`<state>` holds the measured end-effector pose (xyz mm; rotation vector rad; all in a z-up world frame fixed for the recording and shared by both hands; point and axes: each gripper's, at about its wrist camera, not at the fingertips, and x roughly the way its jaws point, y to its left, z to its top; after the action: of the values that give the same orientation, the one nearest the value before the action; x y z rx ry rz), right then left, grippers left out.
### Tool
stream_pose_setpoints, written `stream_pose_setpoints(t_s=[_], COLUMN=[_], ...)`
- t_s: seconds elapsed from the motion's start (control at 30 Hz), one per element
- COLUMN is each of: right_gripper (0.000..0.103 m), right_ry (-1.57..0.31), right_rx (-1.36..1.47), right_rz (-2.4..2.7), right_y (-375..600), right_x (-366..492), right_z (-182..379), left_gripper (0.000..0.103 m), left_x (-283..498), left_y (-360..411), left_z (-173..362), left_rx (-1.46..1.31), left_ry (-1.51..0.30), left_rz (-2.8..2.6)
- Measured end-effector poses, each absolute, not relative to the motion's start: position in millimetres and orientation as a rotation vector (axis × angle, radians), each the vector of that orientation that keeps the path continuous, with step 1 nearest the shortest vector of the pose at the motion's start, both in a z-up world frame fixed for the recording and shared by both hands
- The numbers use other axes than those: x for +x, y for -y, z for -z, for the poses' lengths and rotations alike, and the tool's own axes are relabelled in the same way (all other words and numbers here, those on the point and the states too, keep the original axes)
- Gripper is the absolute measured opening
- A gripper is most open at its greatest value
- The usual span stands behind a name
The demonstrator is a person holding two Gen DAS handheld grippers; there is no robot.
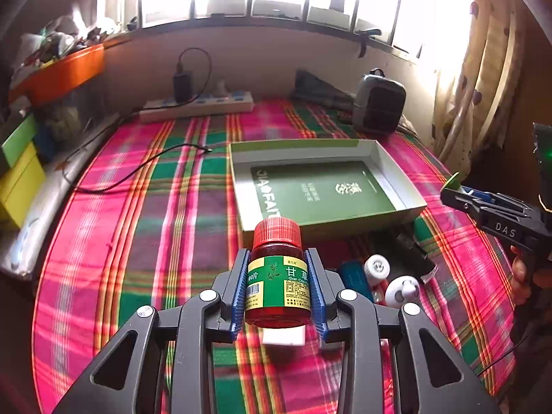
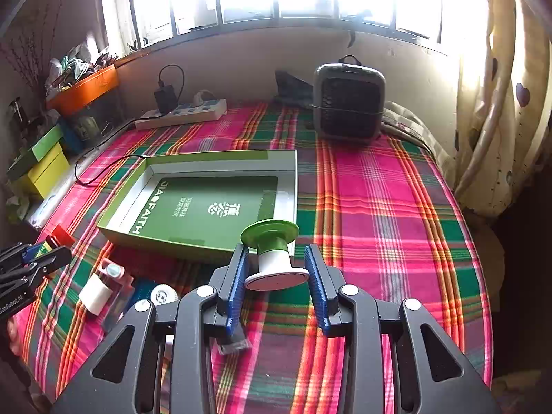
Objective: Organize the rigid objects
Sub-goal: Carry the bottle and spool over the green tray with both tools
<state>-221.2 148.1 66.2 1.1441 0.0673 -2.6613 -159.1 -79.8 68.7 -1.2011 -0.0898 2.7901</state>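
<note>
Both fingers are clamped: left gripper (image 1: 278, 293) on a pill bottle (image 1: 277, 272), right gripper (image 2: 277, 284) on a spool (image 2: 272, 255). The box (image 2: 138, 176) is empty; small items (image 1: 379, 276) remain on the bed.

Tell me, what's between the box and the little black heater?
Only bare plaid cloth lies between the green box and the heater. The right wrist view shows that stretch best.

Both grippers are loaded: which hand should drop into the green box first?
Right, probably. The right gripper holds the green-and-white spool almost at the green box's near wall. The left gripper, clamped on the red-capped bottle, sits further back from it, so it has more travel.
</note>
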Motion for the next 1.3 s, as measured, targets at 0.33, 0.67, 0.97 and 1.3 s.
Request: stream_pose_setpoints(t_s=[0.33,0.67,0.97,1.3], right_gripper=[0.035,0.035,0.035,0.035], right_ry=[-0.076,-0.114,-0.166,-0.205], right_rx=[1.182,1.222,1.261,1.266], right_rz=[2.615,2.581,2.572,2.572], right_y=[-130.8,-114.5,-105.9,-102.8], right_x=[-255.8,-288.1,-308.7,-316.7], right_z=[-55.7,-40.5,-22.5,-10.4], left_gripper=[0.031,0.031,0.031,0.031], left_x=[-201.1,-237.7,-262.6,-275.6], left_y=[74.1,64.1,57.7,54.8], left_z=[-66.7,-53.0,-38.9,-24.4], left_rx=[-1.221,-1.253,-1.286,-1.338], left_ry=[0.094,0.062,0.051,0.034], left_rz=[-2.760,-2.730,-2.716,-2.710])
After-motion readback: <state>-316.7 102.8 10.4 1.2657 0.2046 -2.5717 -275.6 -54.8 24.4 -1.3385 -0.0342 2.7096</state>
